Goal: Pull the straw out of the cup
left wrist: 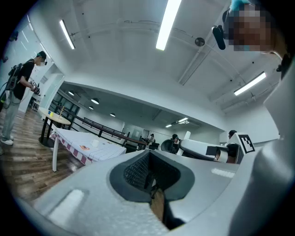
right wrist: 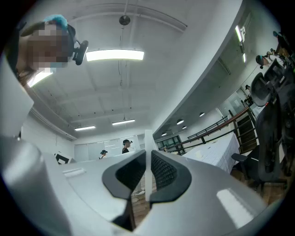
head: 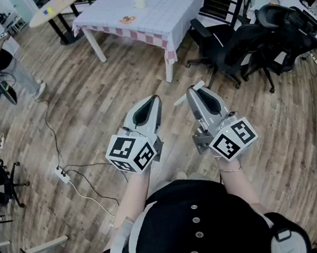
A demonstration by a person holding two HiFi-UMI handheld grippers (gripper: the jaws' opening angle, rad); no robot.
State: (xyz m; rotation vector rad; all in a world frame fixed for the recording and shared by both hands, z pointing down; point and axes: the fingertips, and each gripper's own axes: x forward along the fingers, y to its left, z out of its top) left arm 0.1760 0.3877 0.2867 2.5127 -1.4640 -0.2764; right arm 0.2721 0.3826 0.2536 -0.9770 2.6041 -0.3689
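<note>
The left tool (head: 153,102) is pressed together on nothing. Just beside it, the right tool (head: 193,91) pinches the white straw (head: 181,99), which lies crosswise to the jaws with both ends sticking out, above a wood floor (head: 86,103). A cup (head: 139,2) sits well apart on the checked tabletop (head: 162,21). Office chairs (head: 235,49) stand at right.

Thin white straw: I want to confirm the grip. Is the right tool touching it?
Touching. The right gripper view shows the thin white straw pinched between the right tool's dark pads, no gap.
</note>
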